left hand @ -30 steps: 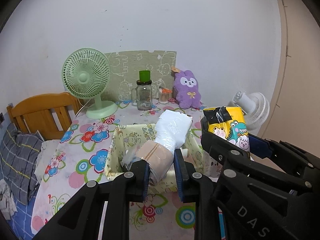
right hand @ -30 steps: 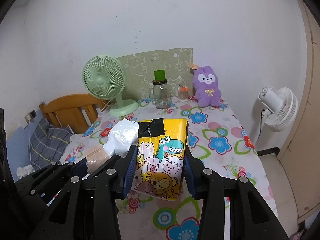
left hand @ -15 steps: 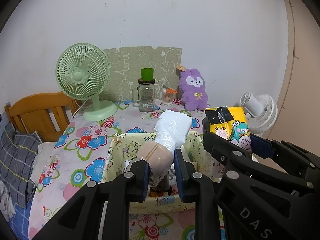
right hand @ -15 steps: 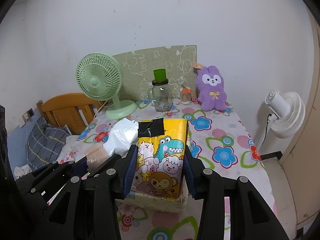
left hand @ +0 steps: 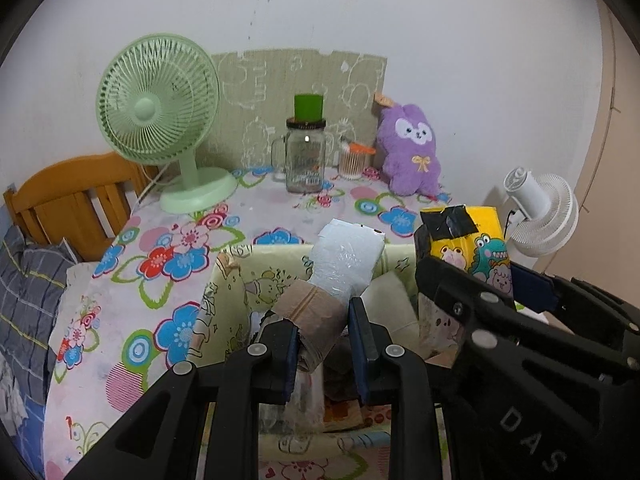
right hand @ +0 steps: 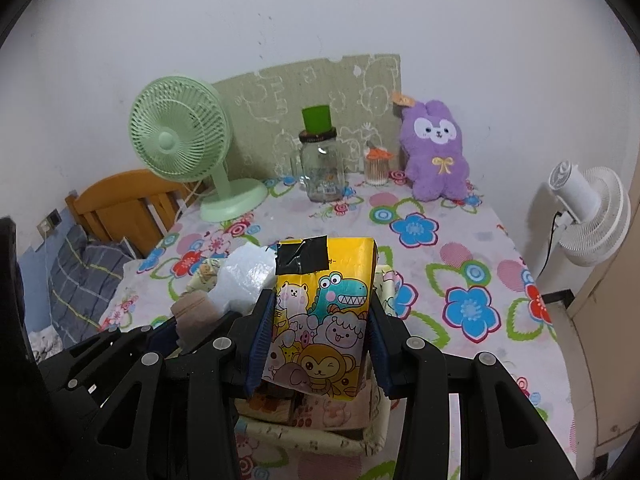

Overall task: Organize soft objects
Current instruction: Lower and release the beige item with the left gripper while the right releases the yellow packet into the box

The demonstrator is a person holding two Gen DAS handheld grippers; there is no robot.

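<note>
My left gripper (left hand: 323,338) is shut on a soft pack wrapped in clear plastic with a tan band (left hand: 316,308), its white end (left hand: 346,258) sticking up over a pale green fabric storage box (left hand: 232,280). My right gripper (right hand: 318,334) is shut on a yellow tissue pack with cartoon animals (right hand: 322,312), also hanging over the box (right hand: 304,436). The yellow pack (left hand: 472,240) and right gripper show at the right of the left wrist view. The white-ended pack (right hand: 240,276) shows left of the yellow one. Several soft items lie in the box, partly hidden.
On the flowered tablecloth (right hand: 440,256) at the back stand a green desk fan (right hand: 188,152), a glass jar with a green lid (right hand: 322,164), a small cotton-swab jar (right hand: 376,166) and a purple plush rabbit (right hand: 436,156). A wooden headboard (left hand: 76,196) is left; a white fan (right hand: 588,212) is right.
Both grippers have moved forward and down with their packs, from in front of the fabric box to above its opening. The box and the back-row objects look closer. Neither grip has changed.
</note>
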